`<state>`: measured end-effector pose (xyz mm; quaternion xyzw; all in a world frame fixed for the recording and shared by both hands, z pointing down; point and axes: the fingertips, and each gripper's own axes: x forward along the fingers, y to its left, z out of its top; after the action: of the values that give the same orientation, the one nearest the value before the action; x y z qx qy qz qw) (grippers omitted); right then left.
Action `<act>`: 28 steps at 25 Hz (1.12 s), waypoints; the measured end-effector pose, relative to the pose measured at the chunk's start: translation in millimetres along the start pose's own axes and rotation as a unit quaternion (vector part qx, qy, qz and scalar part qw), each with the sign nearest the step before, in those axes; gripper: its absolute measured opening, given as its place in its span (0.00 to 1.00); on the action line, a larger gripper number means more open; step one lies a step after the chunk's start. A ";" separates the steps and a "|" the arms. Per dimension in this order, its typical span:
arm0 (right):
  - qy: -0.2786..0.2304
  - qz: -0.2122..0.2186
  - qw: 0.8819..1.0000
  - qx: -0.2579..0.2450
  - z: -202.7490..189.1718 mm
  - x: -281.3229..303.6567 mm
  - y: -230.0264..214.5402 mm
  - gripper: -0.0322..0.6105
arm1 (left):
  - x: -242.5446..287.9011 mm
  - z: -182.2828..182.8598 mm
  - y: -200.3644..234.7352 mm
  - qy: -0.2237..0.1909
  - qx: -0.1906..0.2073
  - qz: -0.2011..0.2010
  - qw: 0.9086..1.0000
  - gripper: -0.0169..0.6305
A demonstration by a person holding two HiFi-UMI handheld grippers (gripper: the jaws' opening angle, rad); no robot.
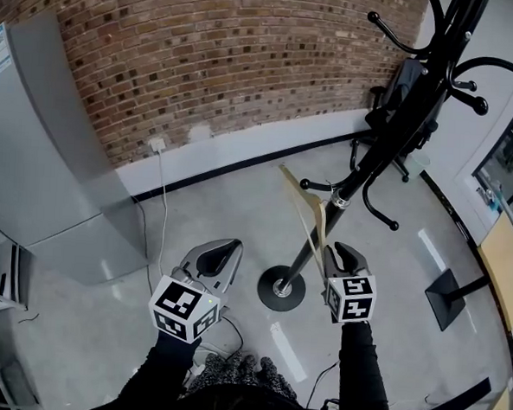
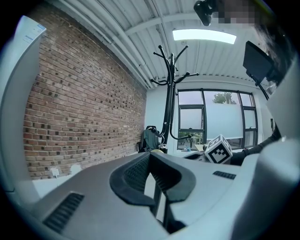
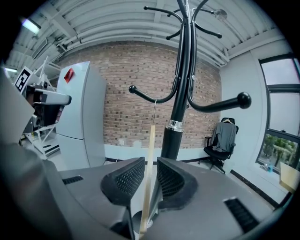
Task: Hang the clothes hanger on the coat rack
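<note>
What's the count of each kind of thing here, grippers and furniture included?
Grippers: 2, the left gripper and the right gripper
Clothes hanger: 1
Coat rack: 1
Office chair: 1
Grey cabinet: 1
Total: 6

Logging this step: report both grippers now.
Left gripper: shut, empty.
Right gripper: open, jaws slightly apart around the wooden hanger.
</note>
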<state>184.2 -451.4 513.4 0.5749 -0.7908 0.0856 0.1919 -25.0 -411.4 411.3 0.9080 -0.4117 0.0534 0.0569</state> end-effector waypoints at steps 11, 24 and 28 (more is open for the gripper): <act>-0.142 -0.033 0.989 0.031 72.7 -116.8 -2.5 0.15 | -15.0 10.4 -29.2 -0.013 0.005 -0.013 1.000 0.04; -0.158 -0.066 0.984 0.047 81.3 -226.3 8.1 0.07 | -60.8 25.2 -108.8 -0.029 0.025 -0.017 0.999 0.04; -0.165 -0.077 0.982 0.050 76.4 -255.2 6.3 0.07 | -69.0 25.4 -139.9 -0.034 0.029 -0.024 0.999 0.04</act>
<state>230.3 -252.9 341.7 0.6490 -0.7598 0.0138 0.0354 36.5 -272.4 368.1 0.9202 -0.3897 0.0325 0.0179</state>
